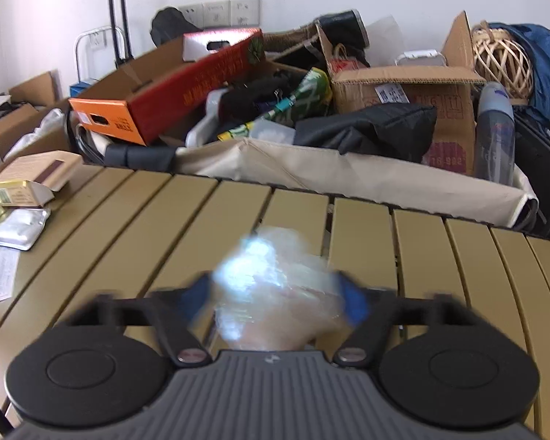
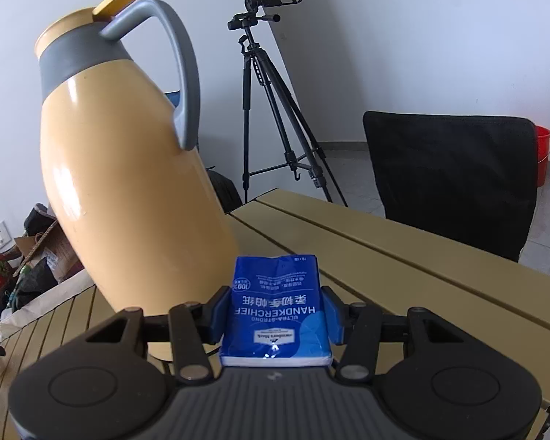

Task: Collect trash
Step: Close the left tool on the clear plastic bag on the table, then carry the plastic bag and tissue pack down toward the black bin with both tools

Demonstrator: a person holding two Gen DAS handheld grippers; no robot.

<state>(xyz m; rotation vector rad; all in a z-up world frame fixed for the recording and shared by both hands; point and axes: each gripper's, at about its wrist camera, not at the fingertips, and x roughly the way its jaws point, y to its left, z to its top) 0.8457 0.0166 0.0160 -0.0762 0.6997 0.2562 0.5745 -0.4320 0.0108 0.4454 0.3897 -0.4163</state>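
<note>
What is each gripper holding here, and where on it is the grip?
Right gripper: blue tissue pack, clamped across its long sides. Left gripper: crumpled clear plastic wrap between its fingers; contact blurred.

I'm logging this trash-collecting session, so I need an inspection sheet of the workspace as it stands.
Surface: slatted tan table, mostly bare.
Job's things: crumpled clear plastic wrap between left fingers; blue tissue pack clamped by right fingers.
Clutter: small cartons and foil pack at the table's left edge; yellow jug.
Grippers: left gripper blurred, around wrap; right gripper shut on pack.
Cables: nothing seen.
Surroundings: piled boxes, tripod, black chair.
</note>
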